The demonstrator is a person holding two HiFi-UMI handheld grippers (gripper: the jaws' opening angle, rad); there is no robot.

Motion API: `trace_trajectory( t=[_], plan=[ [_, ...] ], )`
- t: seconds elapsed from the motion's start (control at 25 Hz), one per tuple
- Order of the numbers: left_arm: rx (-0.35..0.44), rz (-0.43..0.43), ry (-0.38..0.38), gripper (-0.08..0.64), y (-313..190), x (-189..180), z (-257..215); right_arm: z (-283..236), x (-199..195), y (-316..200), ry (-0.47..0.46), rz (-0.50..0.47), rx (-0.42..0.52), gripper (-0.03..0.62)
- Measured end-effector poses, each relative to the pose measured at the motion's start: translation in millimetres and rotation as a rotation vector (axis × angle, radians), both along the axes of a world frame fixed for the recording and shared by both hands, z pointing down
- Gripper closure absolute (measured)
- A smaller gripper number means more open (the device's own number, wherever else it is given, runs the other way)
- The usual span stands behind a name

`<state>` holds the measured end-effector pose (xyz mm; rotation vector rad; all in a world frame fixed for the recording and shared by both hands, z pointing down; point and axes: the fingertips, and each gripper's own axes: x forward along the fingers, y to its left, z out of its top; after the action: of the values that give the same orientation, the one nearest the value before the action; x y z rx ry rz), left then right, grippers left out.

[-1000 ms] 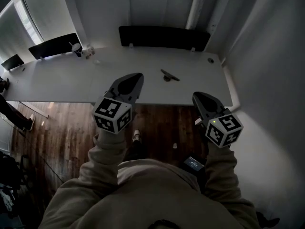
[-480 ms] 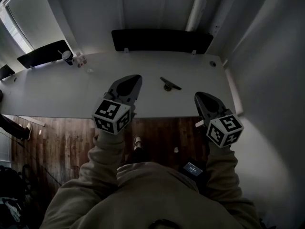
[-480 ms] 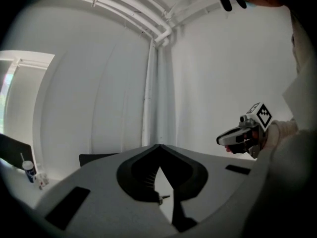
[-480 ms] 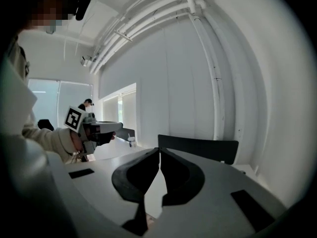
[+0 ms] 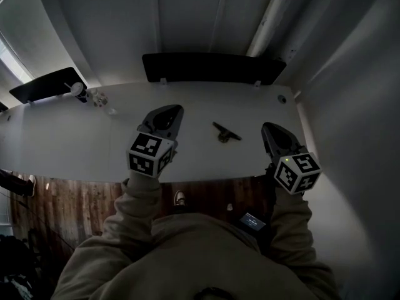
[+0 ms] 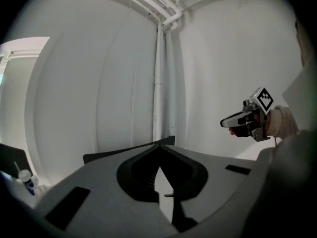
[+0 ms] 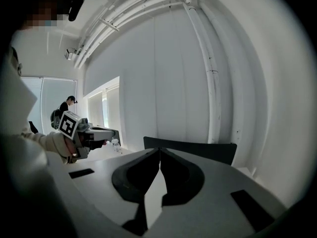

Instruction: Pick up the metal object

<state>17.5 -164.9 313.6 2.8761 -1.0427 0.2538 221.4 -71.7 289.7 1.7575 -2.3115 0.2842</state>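
The metal object [image 5: 224,132], a small dark bar on a round foot, lies on the white table [image 5: 69,142] near its front edge. My left gripper [image 5: 173,109] hovers over the table left of it, jaws shut and empty. My right gripper [image 5: 268,126] hovers to the object's right, also shut with nothing held. In the left gripper view the jaw tips [image 6: 159,145] meet, and the right gripper [image 6: 242,120] shows across from it. In the right gripper view the tips [image 7: 159,150] meet too, with the left gripper [image 7: 91,133] at the left.
A black panel [image 5: 212,67] stands along the table's back edge, another [image 5: 47,83] further left. A cup [image 5: 78,90] and small items [image 5: 99,99] sit at the back left. A white pipe [image 5: 269,30] runs up the wall. Wooden floor [image 5: 81,199] lies below the front edge.
Both grippers have moved forward from the table's front edge to over the tabletop, either side of the metal object. Their jaws have stayed shut.
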Motion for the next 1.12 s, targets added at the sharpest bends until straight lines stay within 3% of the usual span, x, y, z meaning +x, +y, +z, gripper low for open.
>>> trace_trajectory(
  t=[0.12, 0.36, 0.6, 0.8, 0.92, 1.12],
  plan=[
    [0.015, 0.038, -0.007, 0.557, -34, 6, -2, -3, 3, -33, 0.006, 0.028, -0.008, 0.571],
    [-0.027, 0.092, -0.016, 0.557, -86, 17, 8, -1, 16, -77, -0.006, 0.084, -0.012, 0.571],
    [-0.021, 0.114, -0.053, 0.557, -87, 21, 2, -9, 24, -91, -0.022, 0.097, 0.011, 0.571],
    [-0.009, 0.081, -0.017, 0.557, -89, 23, -14, -9, 30, -101, -0.001, 0.07, -0.001, 0.571],
    [0.044, 0.072, 0.002, 0.557, -92, 26, -39, -22, 34, -113, -0.022, 0.039, 0.031, 0.571],
    [0.075, 0.034, 0.042, 0.557, -103, 17, -53, -25, 16, -126, -0.038, -0.005, 0.05, 0.571]
  ],
)
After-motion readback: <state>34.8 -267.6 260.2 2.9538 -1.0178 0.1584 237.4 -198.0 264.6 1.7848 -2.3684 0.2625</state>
